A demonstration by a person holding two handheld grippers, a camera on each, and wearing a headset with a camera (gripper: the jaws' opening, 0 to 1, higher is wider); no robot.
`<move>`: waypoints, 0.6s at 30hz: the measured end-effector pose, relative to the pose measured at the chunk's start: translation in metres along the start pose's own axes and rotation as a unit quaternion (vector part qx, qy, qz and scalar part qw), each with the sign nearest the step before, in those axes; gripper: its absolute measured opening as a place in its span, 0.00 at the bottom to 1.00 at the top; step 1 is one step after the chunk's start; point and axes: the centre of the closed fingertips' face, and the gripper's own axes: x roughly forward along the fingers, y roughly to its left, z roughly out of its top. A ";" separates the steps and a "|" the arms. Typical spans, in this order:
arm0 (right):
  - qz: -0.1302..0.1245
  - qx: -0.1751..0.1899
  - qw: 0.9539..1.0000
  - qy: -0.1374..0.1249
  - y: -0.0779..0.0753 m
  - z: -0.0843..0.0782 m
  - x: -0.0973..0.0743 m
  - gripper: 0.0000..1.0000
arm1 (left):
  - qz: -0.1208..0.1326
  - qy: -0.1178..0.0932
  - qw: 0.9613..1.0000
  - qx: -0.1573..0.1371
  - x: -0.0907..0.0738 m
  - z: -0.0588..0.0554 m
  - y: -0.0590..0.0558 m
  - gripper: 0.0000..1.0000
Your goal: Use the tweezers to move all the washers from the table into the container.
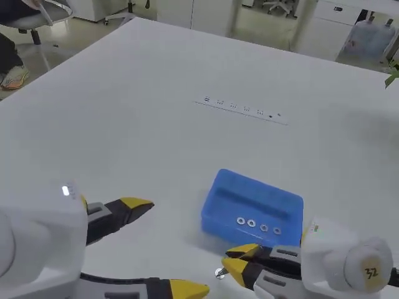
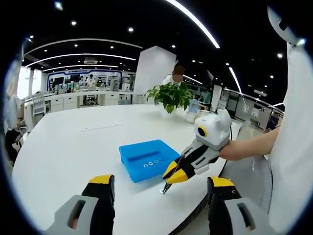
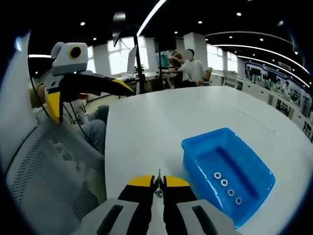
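Right gripper (image 3: 157, 186) clamps tweezers (image 3: 159, 178) low beside the container (image 3: 244, 161) — left gripper (image 1: 173, 246) hovers, gaping wide, empty.

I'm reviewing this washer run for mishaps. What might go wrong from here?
1. The right gripper holds the thin metal tweezers with its jaws shut, tip low over the white table near its front edge; anything dropped there might roll off.
2. The blue plastic container sits right beside that gripper; a low swing might knock it and spill the four small metal washers inside.
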 end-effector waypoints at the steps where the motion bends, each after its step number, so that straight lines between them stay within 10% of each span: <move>1: 0.002 -0.006 1.000 0.007 0.002 0.000 0.000 0.03 | 0.000 0.000 1.000 0.000 0.000 0.000 0.000 0.79; 18: 0.030 -0.073 0.995 0.066 0.009 -0.001 0.015 0.03 | 0.001 -0.002 1.000 -0.004 0.000 0.000 -0.003 0.78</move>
